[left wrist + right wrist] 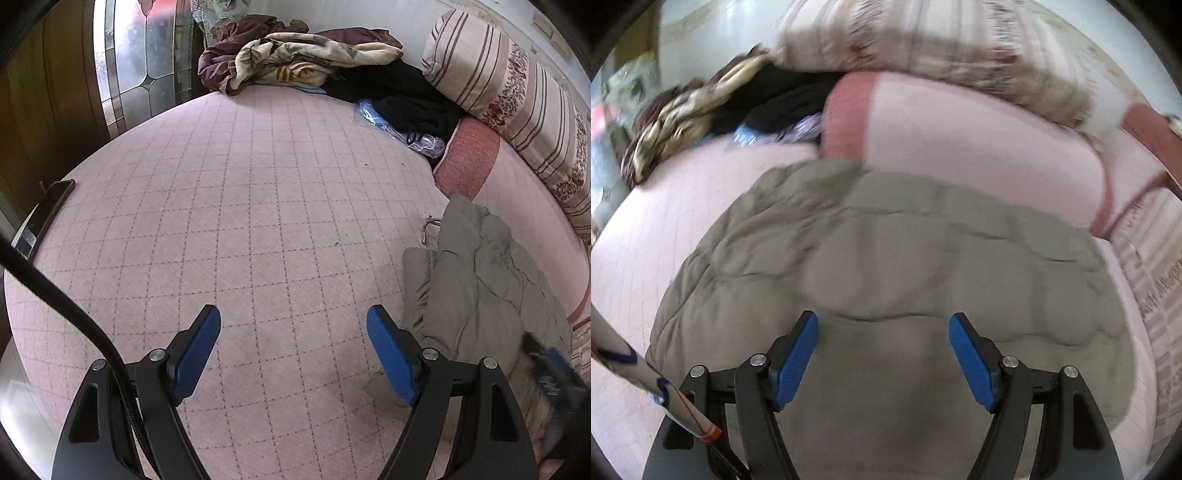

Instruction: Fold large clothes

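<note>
Jacket (886, 258) sits bunched on pink bedsheet (240, 203), ungripped. Right gripper (882, 358) jaws apart above it, likely lining up a grab. Left gripper (293, 354) jaws apart over bare sheet beside it, free to assist.

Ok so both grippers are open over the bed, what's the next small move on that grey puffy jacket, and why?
Probably lower the right gripper onto the grey quilted padded jacket and close on its near edge. Its jaws stand open right over the jacket, holding nothing. The left gripper is open over the bare pink checked bedcover, with the jacket off to its right.
</note>
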